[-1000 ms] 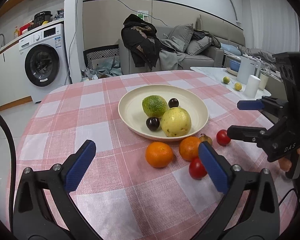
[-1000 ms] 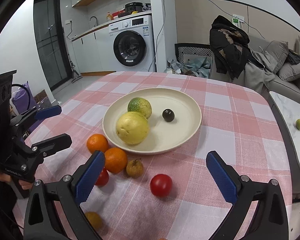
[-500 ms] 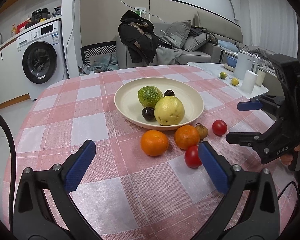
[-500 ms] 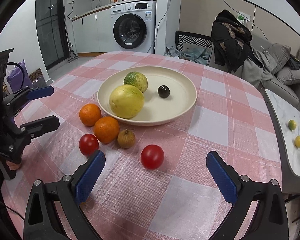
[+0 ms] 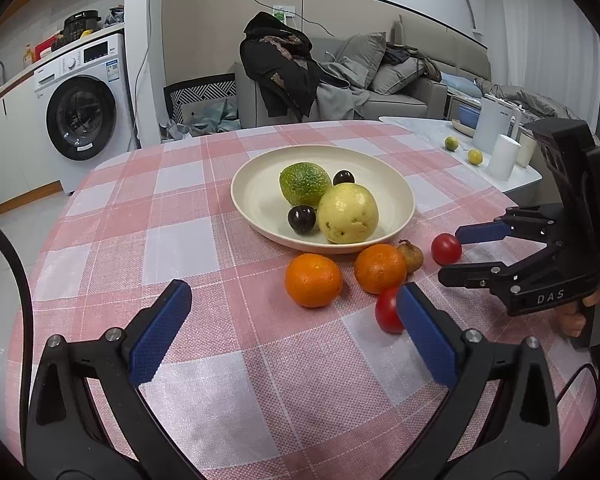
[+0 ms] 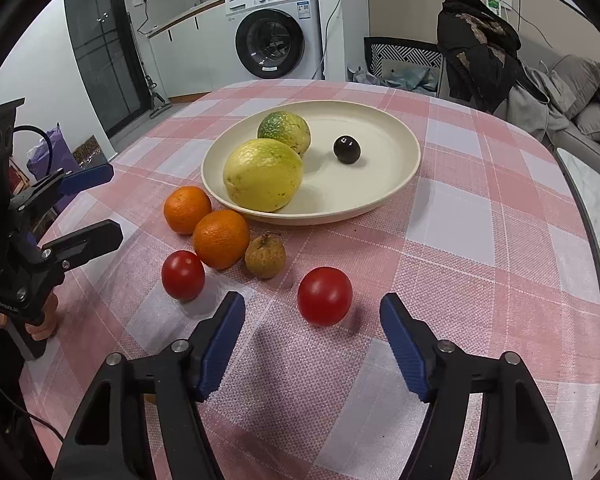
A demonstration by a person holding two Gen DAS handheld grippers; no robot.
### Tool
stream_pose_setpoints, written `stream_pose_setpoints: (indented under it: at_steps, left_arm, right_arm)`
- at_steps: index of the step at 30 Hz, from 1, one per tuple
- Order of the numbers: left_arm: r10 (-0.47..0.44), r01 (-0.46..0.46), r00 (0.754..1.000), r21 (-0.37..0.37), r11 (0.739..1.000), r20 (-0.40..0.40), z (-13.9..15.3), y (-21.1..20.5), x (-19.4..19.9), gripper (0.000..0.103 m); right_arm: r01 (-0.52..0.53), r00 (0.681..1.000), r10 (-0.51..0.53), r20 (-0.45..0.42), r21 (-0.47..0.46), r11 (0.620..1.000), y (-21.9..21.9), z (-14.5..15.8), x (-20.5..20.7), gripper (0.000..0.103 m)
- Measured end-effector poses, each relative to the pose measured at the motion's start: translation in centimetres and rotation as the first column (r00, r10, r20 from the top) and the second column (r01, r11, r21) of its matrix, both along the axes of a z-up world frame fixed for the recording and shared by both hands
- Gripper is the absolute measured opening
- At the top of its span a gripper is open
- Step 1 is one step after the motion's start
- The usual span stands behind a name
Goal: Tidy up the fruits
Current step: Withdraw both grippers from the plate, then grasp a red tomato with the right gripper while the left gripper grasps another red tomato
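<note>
A round red tomato (image 6: 324, 295) lies on the pink-and-white checked tablecloth (image 6: 452, 232), alone, on the near side of the fruit cluster, and the right gripper (image 6: 312, 330) is lowered toward it with the blue-padded fingers (image 6: 402, 344) standing either side of it but a little short of it; the jaws have just been closing from their widest, yet they grasp nothing and the pads touch no fruit. Just beyond the tomato sits a small brownish, rough-skinned fruit (image 6: 265, 256), touching a round orange (image 6: 221, 239), with a second orange (image 6: 187, 209) beside that one and a second red tomato (image 6: 183, 275) in front of them. Behind them is a wide cream-coloured plate (image 6: 384, 184) holding a large yellow pear-shaped fruit (image 6: 263, 174), a green-and-yellow bumpy citrus (image 6: 285, 131) and a dark round plum (image 6: 347, 149) (the left wrist view shows another dark plum (image 5: 301, 219) tucked behind the yellow fruit). The left gripper (image 5: 286, 332) hovers over the cloth at the near edge, its jaws spread wide and empty, its right pad overlapping the second tomato in its own view. A white washing machine (image 6: 276, 32) and a grey sofa (image 5: 400, 80) heaped with dark clothing stand beyond the table.
</note>
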State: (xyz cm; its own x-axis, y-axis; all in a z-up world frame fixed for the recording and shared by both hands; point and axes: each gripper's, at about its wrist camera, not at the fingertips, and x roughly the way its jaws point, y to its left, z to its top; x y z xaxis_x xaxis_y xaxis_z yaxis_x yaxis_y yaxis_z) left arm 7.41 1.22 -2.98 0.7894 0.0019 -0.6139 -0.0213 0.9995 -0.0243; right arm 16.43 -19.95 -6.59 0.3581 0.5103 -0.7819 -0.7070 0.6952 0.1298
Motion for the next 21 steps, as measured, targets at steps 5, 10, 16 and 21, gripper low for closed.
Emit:
stream_pose_setpoints:
  at_steps: [5, 10, 16, 21]
  left_arm:
    - [-0.006, 0.006, 1.000, 0.002, 1.000, -0.004, -0.16, -0.04, 0.22, 0.102]
    - [-0.008, 0.008, 1.000, 0.001, 1.000, -0.011, -0.25, 0.01, 0.25, 0.102]
    - [-0.021, 0.021, 1.000, 0.008, 1.000, -0.009, -0.26, -0.30, 0.34, 0.102]
    - [-0.041, 0.041, 0.999, -0.002, 0.999, -0.031, -0.43, -0.79, 0.33, 0.102]
  right_arm:
    - [0.011, 1.000, -0.011, -0.019, 0.000, 1.000, 0.03, -0.31, 0.38, 0.060]
    - [0.029, 0.999, -0.028, -0.026, 0.003, 1.000, -0.02, -0.43, 0.81, 0.052]
    - [0.031, 0.999, -0.031, -0.017, -0.006, 0.999, 0.09, -0.45, 0.77, 0.045]
    - [0.031, 0.999, -0.031, -0.006, -0.014, 0.999, 0.18, -0.47, 0.71, 0.039]
